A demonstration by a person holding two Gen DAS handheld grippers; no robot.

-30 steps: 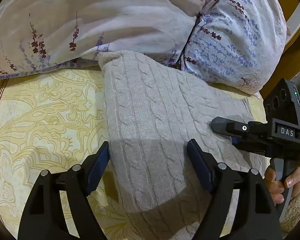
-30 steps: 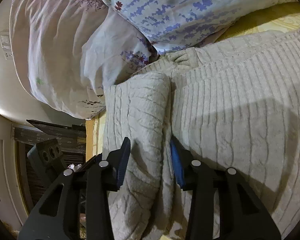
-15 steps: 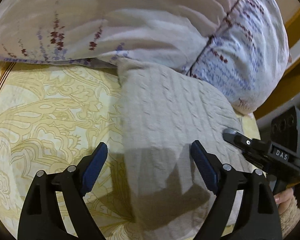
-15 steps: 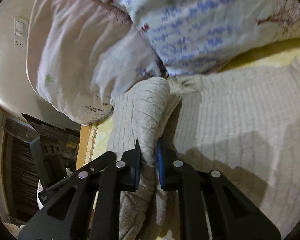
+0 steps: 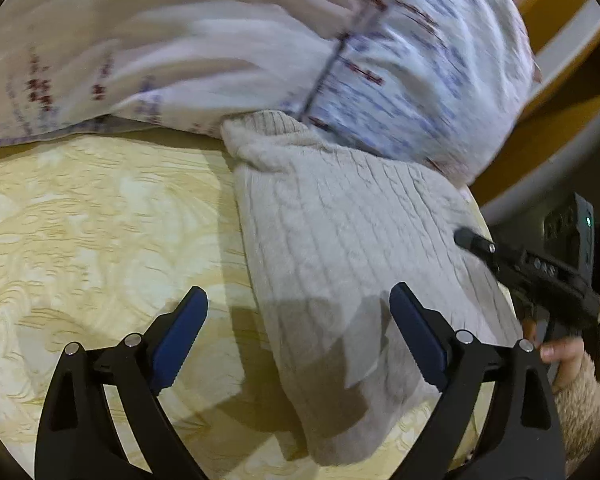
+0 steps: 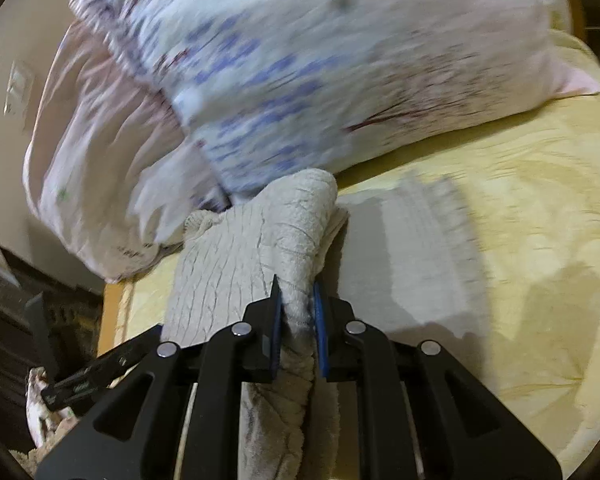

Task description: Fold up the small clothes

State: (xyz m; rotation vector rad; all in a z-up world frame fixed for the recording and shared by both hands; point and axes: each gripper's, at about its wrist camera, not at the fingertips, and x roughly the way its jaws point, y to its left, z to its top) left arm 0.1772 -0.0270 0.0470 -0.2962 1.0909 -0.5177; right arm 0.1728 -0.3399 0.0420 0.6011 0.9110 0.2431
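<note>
A beige cable-knit sweater [image 5: 340, 240] lies folded lengthwise on the yellow patterned bedspread [image 5: 92, 232], its far end against the pillows. My left gripper [image 5: 298, 336] is open and empty, hovering over the sweater's near left edge. My right gripper [image 6: 296, 308] is shut on a raised fold of the sweater [image 6: 260, 248] and lifts it off the bed. In the left wrist view the right gripper [image 5: 476, 244] shows at the sweater's right side, with a hand in a fleece sleeve behind it.
Two floral pillows [image 5: 220, 40] lie along the back of the bed, also in the right wrist view [image 6: 300, 60]. A wooden bed frame [image 5: 556, 20] runs at the right. Bedspread [image 6: 520, 220] extends right of the sweater.
My right gripper closed on the sweater's fold and lifted it, swinging over the bed. My left gripper drew back and left, staying open.
</note>
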